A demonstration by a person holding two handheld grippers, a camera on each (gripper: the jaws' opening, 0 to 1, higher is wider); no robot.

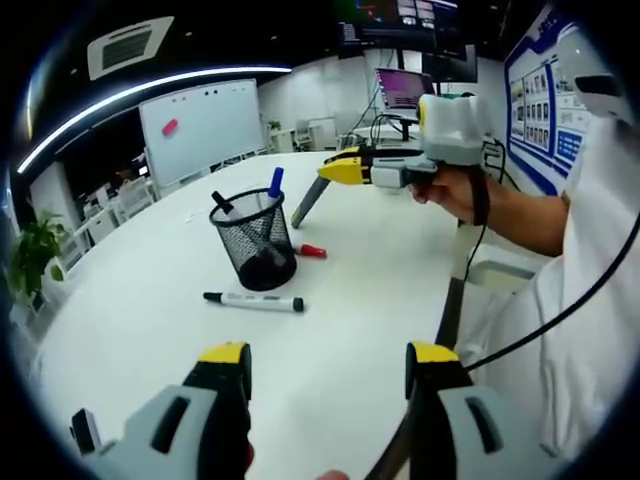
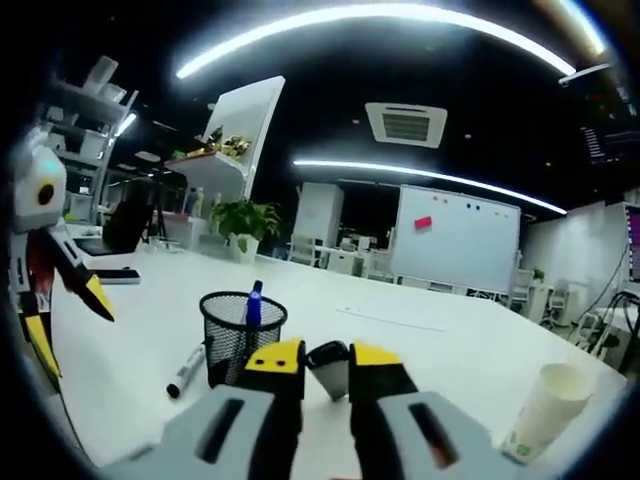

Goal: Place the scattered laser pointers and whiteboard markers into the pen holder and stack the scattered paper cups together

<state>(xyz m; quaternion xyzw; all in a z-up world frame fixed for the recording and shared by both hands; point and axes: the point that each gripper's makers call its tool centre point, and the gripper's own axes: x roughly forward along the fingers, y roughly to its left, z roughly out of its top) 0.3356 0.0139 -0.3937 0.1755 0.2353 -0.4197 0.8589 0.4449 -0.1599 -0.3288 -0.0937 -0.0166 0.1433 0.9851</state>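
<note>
Standing near the middle of the tabletop, the black mesh pen holder already has a blue marker and a black one poking out of its top. Just beside its base, towards you, a black-capped whiteboard marker lies flat on the white surface, and a small red pointer lies close on its far side.

Your right gripper hangs above the holder with its yellow-tipped jaws pinched on a grey pointer; from the left gripper view that pointer slants down towards the holder's rim without touching it.

Your left gripper hovers low over the near part of the tabletop, jaws spread wide and nothing between them.

Off towards the table's far right edge, in the right gripper view, a paper cup stands tilted.
</note>
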